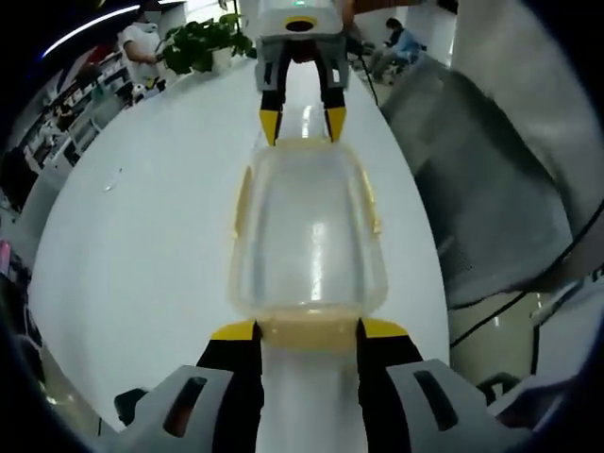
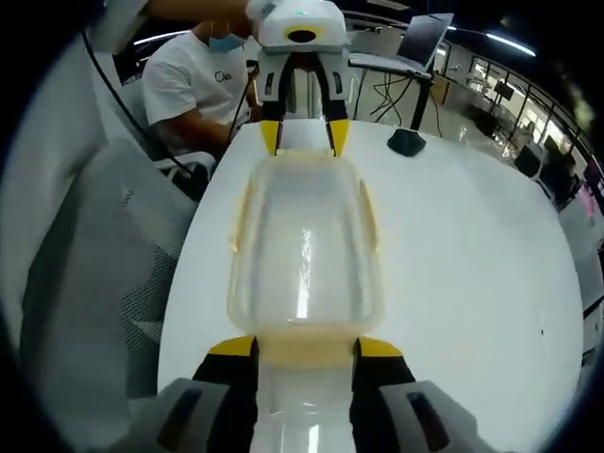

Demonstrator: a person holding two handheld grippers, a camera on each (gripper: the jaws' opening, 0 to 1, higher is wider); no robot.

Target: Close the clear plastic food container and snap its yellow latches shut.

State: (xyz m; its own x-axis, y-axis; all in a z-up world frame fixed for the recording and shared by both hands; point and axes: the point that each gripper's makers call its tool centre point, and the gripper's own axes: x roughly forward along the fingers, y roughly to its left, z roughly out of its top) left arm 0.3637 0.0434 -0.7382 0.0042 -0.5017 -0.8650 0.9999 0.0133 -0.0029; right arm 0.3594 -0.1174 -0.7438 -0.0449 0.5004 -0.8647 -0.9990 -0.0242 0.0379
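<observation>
Box [image 1: 309,236] of clear plastic lies long-ways on the white worktop [image 1: 142,245], right between the two grippers. Left gripper [image 1: 308,330] and right gripper [image 2: 306,347] each hold open fingers around a yellow end latch [image 1: 308,332], equally near.

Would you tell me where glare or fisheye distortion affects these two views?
Left gripper view: a glare streak runs down the clear container, and the white table bows outward. Right gripper view: a similar streak on the container; the table edge curves and the background looks soft.
</observation>
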